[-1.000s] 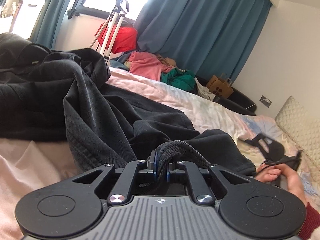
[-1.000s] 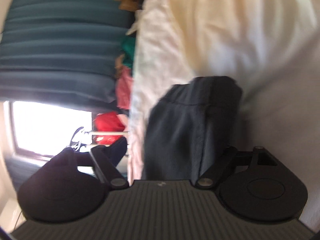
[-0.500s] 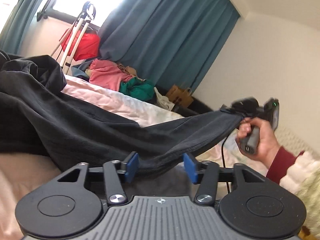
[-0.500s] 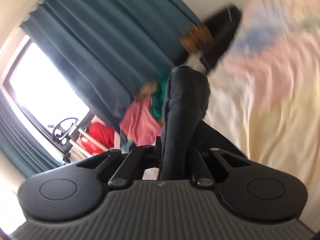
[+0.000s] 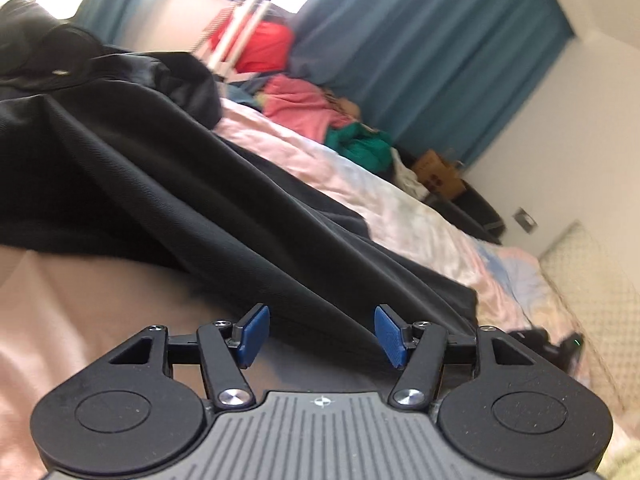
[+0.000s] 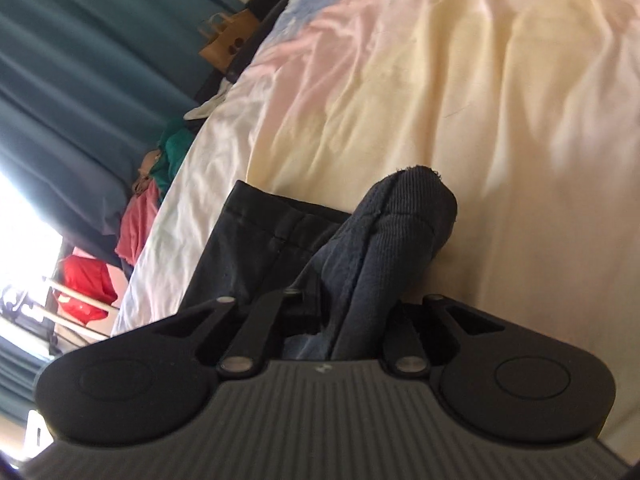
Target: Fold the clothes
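A black garment [image 5: 192, 200] lies stretched across the pink and cream bed [image 5: 80, 312] in the left wrist view, one edge running down to the right. My left gripper [image 5: 320, 334] is open with its blue pads [image 5: 251, 335] apart, and the fabric edge lies just beyond them. In the right wrist view my right gripper [image 6: 352, 312] is shut on a ribbed hem of the black garment [image 6: 400, 232], low over the bed sheet [image 6: 480, 100]. Its fingertips are hidden by the cloth. The right gripper shows dimly at the right edge of the left wrist view [image 5: 560, 344].
A pile of pink, red and green clothes [image 5: 320, 116] lies at the far end of the bed. Teal curtains [image 5: 420, 52] and a white tripod [image 5: 240, 32] stand by the window. A paper bag [image 5: 438, 168] sits on the floor. A quilted pillow [image 5: 592, 280] lies at right.
My left gripper has let go of the garment and opened wide. My right gripper, still holding the hem, has come down from mid-air to the bed, and the garment now lies flatter.
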Tool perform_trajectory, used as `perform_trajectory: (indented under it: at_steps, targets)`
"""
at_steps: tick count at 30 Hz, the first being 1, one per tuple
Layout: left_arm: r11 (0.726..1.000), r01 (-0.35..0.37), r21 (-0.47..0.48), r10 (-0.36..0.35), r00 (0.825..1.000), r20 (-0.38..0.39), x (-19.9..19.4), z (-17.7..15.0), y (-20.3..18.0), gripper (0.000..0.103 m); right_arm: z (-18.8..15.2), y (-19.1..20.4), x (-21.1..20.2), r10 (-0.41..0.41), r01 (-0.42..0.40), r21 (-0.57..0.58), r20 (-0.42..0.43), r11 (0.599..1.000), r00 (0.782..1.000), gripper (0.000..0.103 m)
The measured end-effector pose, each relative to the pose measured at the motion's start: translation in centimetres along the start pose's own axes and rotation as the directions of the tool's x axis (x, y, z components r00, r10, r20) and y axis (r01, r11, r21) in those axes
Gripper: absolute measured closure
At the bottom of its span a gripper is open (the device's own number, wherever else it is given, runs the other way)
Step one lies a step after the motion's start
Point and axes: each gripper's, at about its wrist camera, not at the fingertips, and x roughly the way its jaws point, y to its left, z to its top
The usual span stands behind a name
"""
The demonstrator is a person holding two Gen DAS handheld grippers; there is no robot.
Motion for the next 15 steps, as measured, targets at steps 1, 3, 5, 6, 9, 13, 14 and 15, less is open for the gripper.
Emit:
perform_trajectory:
  at_steps: [1, 3, 5, 6, 9, 13, 14, 15]
  targets:
    - [0.999, -0.003, -0.033, 0.003, 1.0, 0.002, -0.1, 0.4, 0.7, 0.04, 0.0, 0.2, -0.4, -0.005, 0.005, 0.002, -0.01, 1.0, 1.0, 0.069]
    - [0.995, -0.007, -0.098, 0.008, 1.0, 0.004, -0.2, 1.1, 2.1, 0.039, -0.7, 1.3, -2.1, 0.022, -0.022, -0.012, -0.004, 1.0, 1.0, 0.041]
    - [0.985, -0.008, -0.173, 0.01, 1.0, 0.006, -0.7, 1.7, 3.5, 0.038, -1.5, 2.4, -4.0, 0.052, -0.052, -0.028, 0.005, 0.998, 0.999, 0.03]
    - [0.977, -0.008, -0.213, 0.01, 1.0, 0.007, -1.1, 1.9, 4.2, 0.037, -2.0, 2.7, -5.1, 0.065, -0.065, -0.035, 0.013, 0.997, 0.998, 0.03]
    - [0.946, -0.053, -0.32, 0.059, 0.998, 0.008, -2.7, 2.6, 6.4, 0.026, -3.9, 2.8, -7.7, 0.054, -0.054, 0.013, -0.013, 0.998, 0.998, 0.03]
    - [0.866, -0.135, -0.482, 0.143, 0.99, -0.02, -5.6, 4.0, 10.6, 0.025, -5.5, 2.3, -8.9, 0.078, -0.07, 0.094, -0.085, 0.993, 0.993, 0.03]
    - [0.831, -0.138, -0.539, 0.154, 0.988, -0.015, -6.8, 4.5, 12.2, 0.025, -5.8, 2.2, -9.1, 0.089, -0.078, 0.11, -0.101, 0.991, 0.991, 0.03]
    - [0.789, -0.136, -0.599, 0.174, 0.985, 0.005, -7.7, 4.8, 13.7, 0.024, -6.1, 2.1, -9.2, 0.1, -0.085, 0.127, -0.117, 0.988, 0.988, 0.03]
